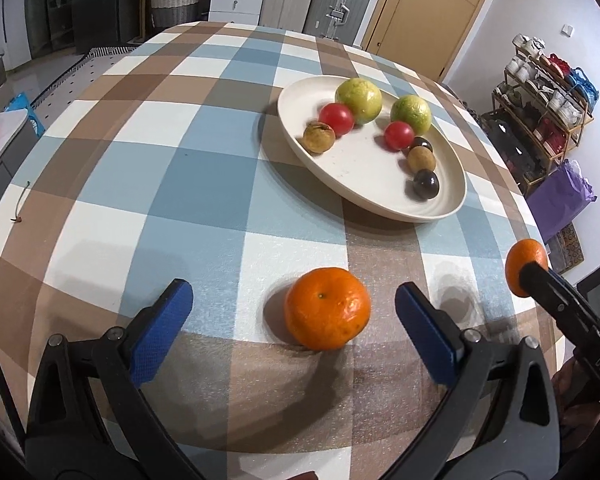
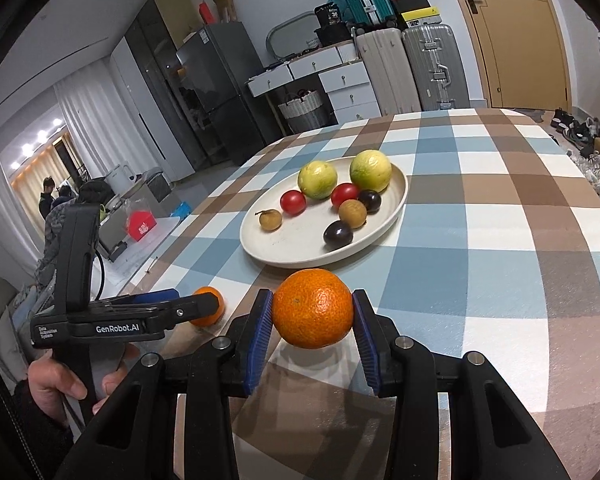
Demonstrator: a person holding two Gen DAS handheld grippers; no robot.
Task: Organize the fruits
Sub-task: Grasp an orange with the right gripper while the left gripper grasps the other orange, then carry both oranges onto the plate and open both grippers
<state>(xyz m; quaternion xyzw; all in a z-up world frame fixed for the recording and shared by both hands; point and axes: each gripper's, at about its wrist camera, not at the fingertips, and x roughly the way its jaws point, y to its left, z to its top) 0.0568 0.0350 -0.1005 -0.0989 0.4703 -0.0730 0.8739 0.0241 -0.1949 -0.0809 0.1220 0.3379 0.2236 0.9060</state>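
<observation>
White "GenRobot.AI" marks the left gripper (image 2: 215, 304), fingers apart; right gripper (image 2: 314, 316) clamps a mandarin (image 2: 312, 308).

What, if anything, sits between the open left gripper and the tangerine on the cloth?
Nothing visible. The tangerine lies alone on the checked tablecloth, just ahead of the open left gripper, with bare cloth on both sides. The plate lies farther off; the right gripper holds a second tangerine clear.

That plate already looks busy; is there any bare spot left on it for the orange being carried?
The plate is crowded along its far side, where two green citrus, two tomatoes, two longans and two dark fruits lie. Its near part, between the left longan and the near dark fruit, is bare. The right gripper holds the orange just short of it.
</observation>
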